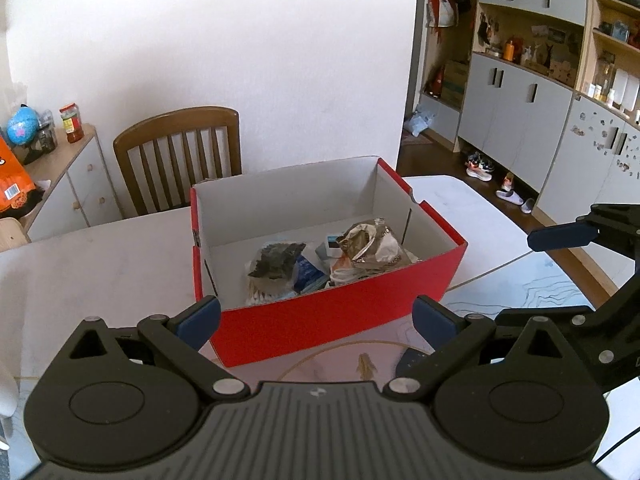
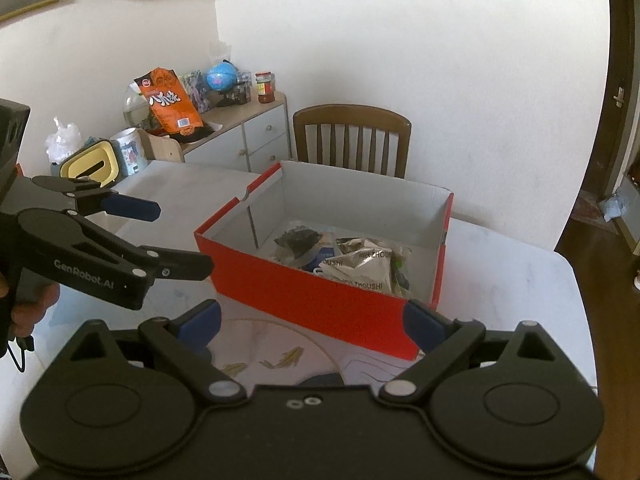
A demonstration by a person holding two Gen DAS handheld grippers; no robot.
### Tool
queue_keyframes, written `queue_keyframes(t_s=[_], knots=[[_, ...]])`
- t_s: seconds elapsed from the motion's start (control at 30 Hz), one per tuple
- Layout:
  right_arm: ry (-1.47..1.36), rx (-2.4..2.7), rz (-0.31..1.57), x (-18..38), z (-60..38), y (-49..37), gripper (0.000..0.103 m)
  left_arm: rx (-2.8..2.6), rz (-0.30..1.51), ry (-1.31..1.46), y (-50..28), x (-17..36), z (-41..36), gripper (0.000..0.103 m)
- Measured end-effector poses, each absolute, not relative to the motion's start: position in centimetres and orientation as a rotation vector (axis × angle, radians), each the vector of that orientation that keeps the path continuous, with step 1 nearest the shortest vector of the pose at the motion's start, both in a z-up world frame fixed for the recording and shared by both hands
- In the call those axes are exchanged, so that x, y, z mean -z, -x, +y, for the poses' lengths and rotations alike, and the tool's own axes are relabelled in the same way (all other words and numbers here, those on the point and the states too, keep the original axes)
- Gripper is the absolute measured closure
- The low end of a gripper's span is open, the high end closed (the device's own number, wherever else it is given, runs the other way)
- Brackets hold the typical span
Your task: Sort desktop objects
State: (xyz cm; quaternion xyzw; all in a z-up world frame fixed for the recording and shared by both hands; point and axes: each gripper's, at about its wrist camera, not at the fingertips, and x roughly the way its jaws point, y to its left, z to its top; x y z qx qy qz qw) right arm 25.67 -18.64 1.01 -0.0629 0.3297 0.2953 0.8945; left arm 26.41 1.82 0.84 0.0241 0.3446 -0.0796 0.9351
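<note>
wooden chair (image 2: pixel 352 136); globe (image 2: pixel 220 77); red jar (image 2: pixel 265 87); orange snack bag (image 2: pixel 170 106); shoes (image 1: pixel 480 166)

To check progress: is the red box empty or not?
Not empty. The red box is lidless; crumpled packets lie on its floor.

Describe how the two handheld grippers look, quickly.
Both the left gripper and the right gripper are matte black plastic linkages with silver pivot pins and blue finger pads. White "GenRobot.AI" lettering marks the left one's arm; a thin black cord dangles below its handle.
</note>
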Motion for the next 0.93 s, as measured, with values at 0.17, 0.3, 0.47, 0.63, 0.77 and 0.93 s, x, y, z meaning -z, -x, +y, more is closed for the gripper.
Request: queue_keyframes(t_s=[0.17, 0.3, 0.47, 0.63, 0.77, 0.93], knots=[[0.129, -0.613, 0.685, -1.0, -18.7, -25.6, 0.005, 0.172, 0.71, -0.054, -26.2, -0.6, 1.6, 0.001], [0.128, -0.616, 0.685, -1.0, -18.7, -25.6, 0.005, 0.169, 0.726, -0.059, -26.3, -0.2, 1.5, 0.001], [0.124, -0.611, 0.695, -0.6, -18.9, -25.1, 0.005, 0.169, 0.729, -0.064, -26.1, 0.1, 1.2, 0.001], [0.113, -0.602, 0.707, -0.3, -19.2, -24.6, 0.005, 0.168, 0.722, -0.065, -25.9, 0.1, 1.1, 0.001], [0.1, -0.597, 0.714, -0.2, -19.8, -24.5, 0.005, 0.169, 0.718, -0.06, -25.9, -0.1, 1.2, 0.001], [0.093, -0.593, 0.722, 0.0, -20.3, -24.2, 0.005, 0.17, 0.709, -0.064, -25.4, -0.3, 1.1, 0.001]])
